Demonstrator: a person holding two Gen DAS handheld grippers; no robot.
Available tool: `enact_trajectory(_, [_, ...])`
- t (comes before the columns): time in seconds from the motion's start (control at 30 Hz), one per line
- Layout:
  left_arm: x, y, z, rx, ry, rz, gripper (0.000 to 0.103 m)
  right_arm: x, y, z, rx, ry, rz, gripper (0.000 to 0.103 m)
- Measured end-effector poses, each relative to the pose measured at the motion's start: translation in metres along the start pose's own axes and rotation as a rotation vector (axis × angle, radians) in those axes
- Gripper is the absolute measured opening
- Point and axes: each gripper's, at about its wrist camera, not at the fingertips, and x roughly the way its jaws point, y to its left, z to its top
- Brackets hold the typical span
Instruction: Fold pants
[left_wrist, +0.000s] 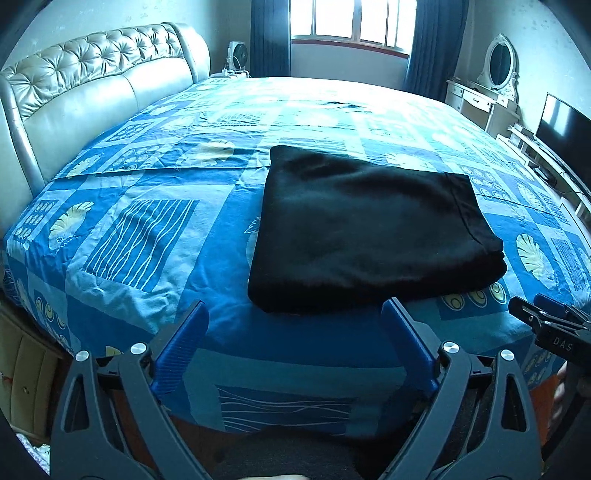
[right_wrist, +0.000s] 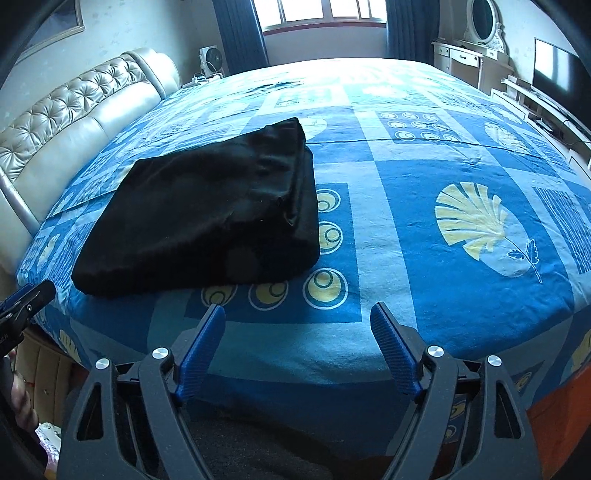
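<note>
The black pants lie folded into a thick rectangle on the blue patterned bedspread. In the right wrist view the pants sit left of centre, with stacked layers showing along their right edge. My left gripper hangs open just short of the bundle's near edge, nothing between its blue fingers. My right gripper is open too, over bare bedspread to the right of the pants, and holds nothing. Its tip shows at the right edge of the left wrist view.
A padded headboard runs along the left. Beyond the bed are a window with dark curtains, a small fan, a white dresser with an oval mirror and a television. The bed's near edge drops off just below the grippers.
</note>
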Motion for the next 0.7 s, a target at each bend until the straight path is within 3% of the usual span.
enact_trajectory(0.7, [0.0032,0.0,-0.0008,-0.002,0.015,0.026,0.097,0.0034,0.0021,-0.0026,-0.003,0.021,0.013,0.08])
